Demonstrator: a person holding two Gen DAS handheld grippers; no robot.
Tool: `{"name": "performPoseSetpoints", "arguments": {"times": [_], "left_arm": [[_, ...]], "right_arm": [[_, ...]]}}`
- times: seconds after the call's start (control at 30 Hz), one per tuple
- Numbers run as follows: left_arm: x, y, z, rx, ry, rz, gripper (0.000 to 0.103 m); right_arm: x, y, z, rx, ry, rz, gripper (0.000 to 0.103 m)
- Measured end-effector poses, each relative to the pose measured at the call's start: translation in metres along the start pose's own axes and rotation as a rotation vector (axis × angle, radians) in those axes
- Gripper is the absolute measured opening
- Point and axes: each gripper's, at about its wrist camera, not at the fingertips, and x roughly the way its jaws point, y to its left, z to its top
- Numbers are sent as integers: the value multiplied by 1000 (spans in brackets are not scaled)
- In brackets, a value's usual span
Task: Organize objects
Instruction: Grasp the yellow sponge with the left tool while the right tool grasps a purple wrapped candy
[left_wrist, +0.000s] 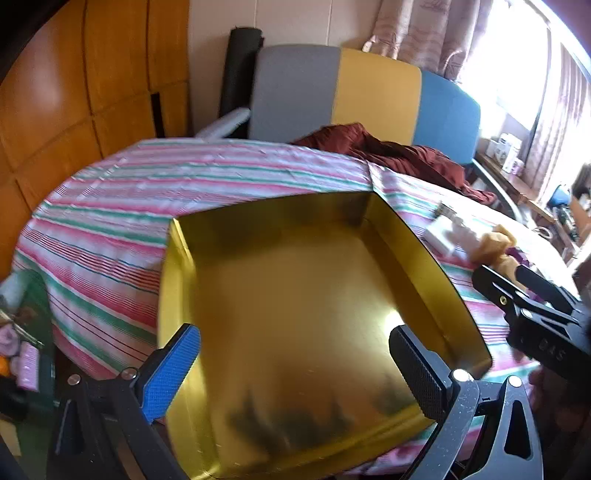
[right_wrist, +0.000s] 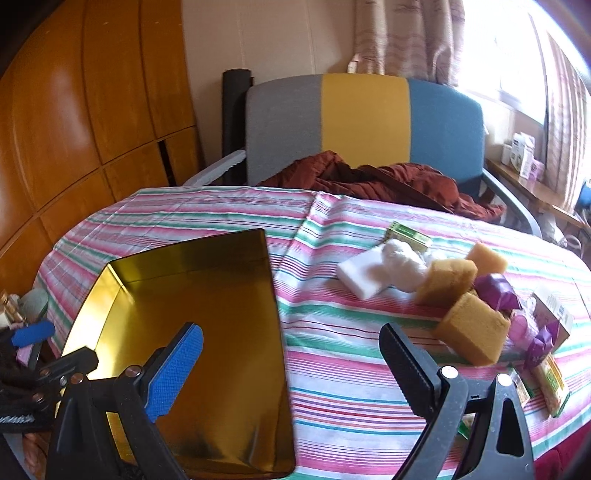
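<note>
A shallow gold metal tin (left_wrist: 295, 314) lies on the striped tablecloth; it also shows in the right wrist view (right_wrist: 207, 325) at lower left. My left gripper (left_wrist: 295, 369) is open and empty, hovering over the tin's near part. My right gripper (right_wrist: 291, 365) is open and empty over the cloth just right of the tin. To the right lies a heap of objects: yellow sponges (right_wrist: 472, 332), a white block (right_wrist: 360, 275), white wadding (right_wrist: 402, 264), a green packet (right_wrist: 408, 234), purple wrappers (right_wrist: 496, 288) and a small carton (right_wrist: 552, 317).
The table's striped cloth (right_wrist: 351, 387) ends near my grippers. A dark red garment (right_wrist: 369, 181) lies on a grey, yellow and blue chair (right_wrist: 365, 118) behind the table. A wooden wardrobe (right_wrist: 74, 129) stands at left. A cluttered shelf (right_wrist: 524, 155) is under the window.
</note>
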Motion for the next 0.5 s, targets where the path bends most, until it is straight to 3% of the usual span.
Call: {"name": "performPoseSetpoints", "arguments": {"times": [0.2, 0.5], "left_arm": [[8, -18, -1, 61, 26, -26, 103], [13, -40, 12, 102, 63, -144, 103]], "right_arm": [[0, -32, -1, 69, 21, -23, 98], [-16, -117, 10, 206, 20, -115, 98]]}}
